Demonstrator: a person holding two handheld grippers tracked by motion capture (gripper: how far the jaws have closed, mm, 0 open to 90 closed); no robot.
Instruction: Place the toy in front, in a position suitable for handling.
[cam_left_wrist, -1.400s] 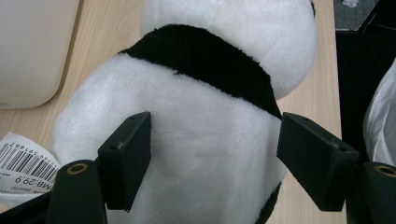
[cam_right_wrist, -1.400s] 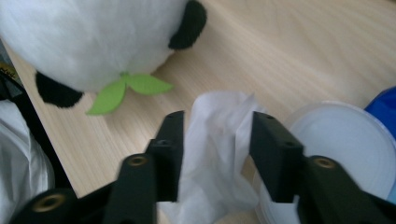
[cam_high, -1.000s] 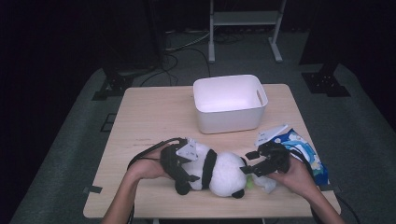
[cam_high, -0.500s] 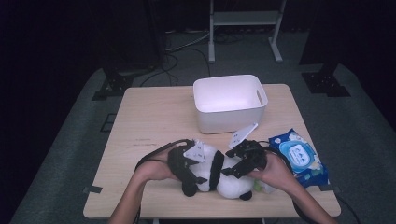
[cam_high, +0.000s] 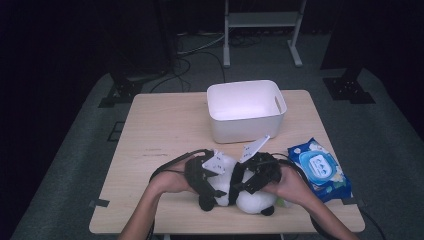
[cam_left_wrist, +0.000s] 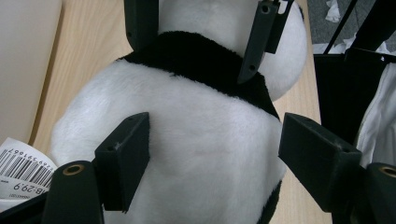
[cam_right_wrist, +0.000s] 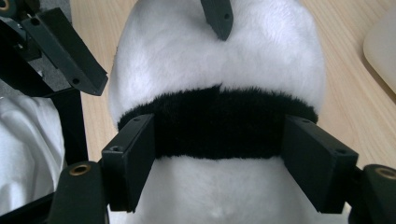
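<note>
Table (cam_high: 160, 130): light wood, carrying everything listed below.

Tub (cam_high: 247, 110): white, open-topped, at the far middle of the table. Nothing shows inside it.

Panda toy (cam_high: 239, 193): black-and-white plush, lying on its side at the near edge of the table, in front of the tub and well apart from it. A barcode tag (cam_left_wrist: 23, 168) sticks out at one end. Status: on the table, not lifted, not in the tub.

Wipes pack (cam_high: 318, 168): blue, flat on the table to the right of the toy, just beside the right hand.

Left gripper (cam_high: 202, 176): set over one end of the toy. In the left gripper view its jaws stand apart on either side of the white body (cam_left_wrist: 196, 154), the left jaw against the fur, the right jaw at or just off the edge; not yet pressed in.

Right gripper (cam_high: 255, 175): set over the other end. In the right gripper view its jaws are spread on either side of the black band (cam_right_wrist: 219, 123), close to the fur but not squeezing it.

Progress, judged from the layout: both grippers are placed around the toy, so the approach looks complete. Left to do, most likely: close both pairs of jaws on the plush, lift it, carry it forward and lower it into the tub.
</note>
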